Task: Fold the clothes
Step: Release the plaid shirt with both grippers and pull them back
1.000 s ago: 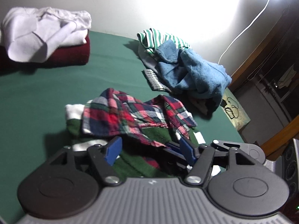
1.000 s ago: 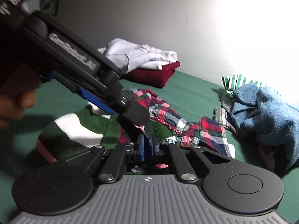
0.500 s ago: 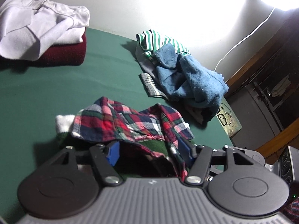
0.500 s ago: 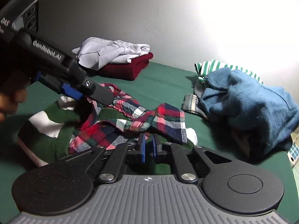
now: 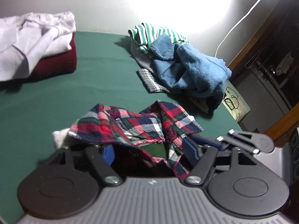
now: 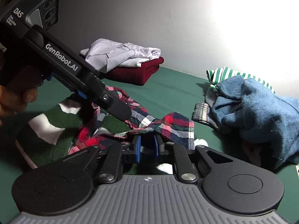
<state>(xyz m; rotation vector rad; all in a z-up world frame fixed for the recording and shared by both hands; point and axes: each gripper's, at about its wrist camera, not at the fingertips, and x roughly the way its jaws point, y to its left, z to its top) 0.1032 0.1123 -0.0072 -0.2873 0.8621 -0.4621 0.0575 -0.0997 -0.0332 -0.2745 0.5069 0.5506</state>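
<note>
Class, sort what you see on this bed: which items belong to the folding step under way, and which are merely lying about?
In hand:
plaid shirt
green-and-white striped garment beneath it
left tool
right tool

Lying about:
blue fleece
green-striped top
white garment on maroon fold
white cable

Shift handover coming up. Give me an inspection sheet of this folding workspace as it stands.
Surface: green cloth-covered table, bare in the middle.
Job's things: plaid shirt crumpled over a green-and-white striped garment.
Clutter: white garment on a folded maroon one; blue garment heaped over a green-striped one.
Grippers: left gripper jaws wide apart around the shirt; right gripper jaws slightly apart at its edge.
Cables: white cable down the wall.
Surroundings: pale wall, wooden furniture.
</note>
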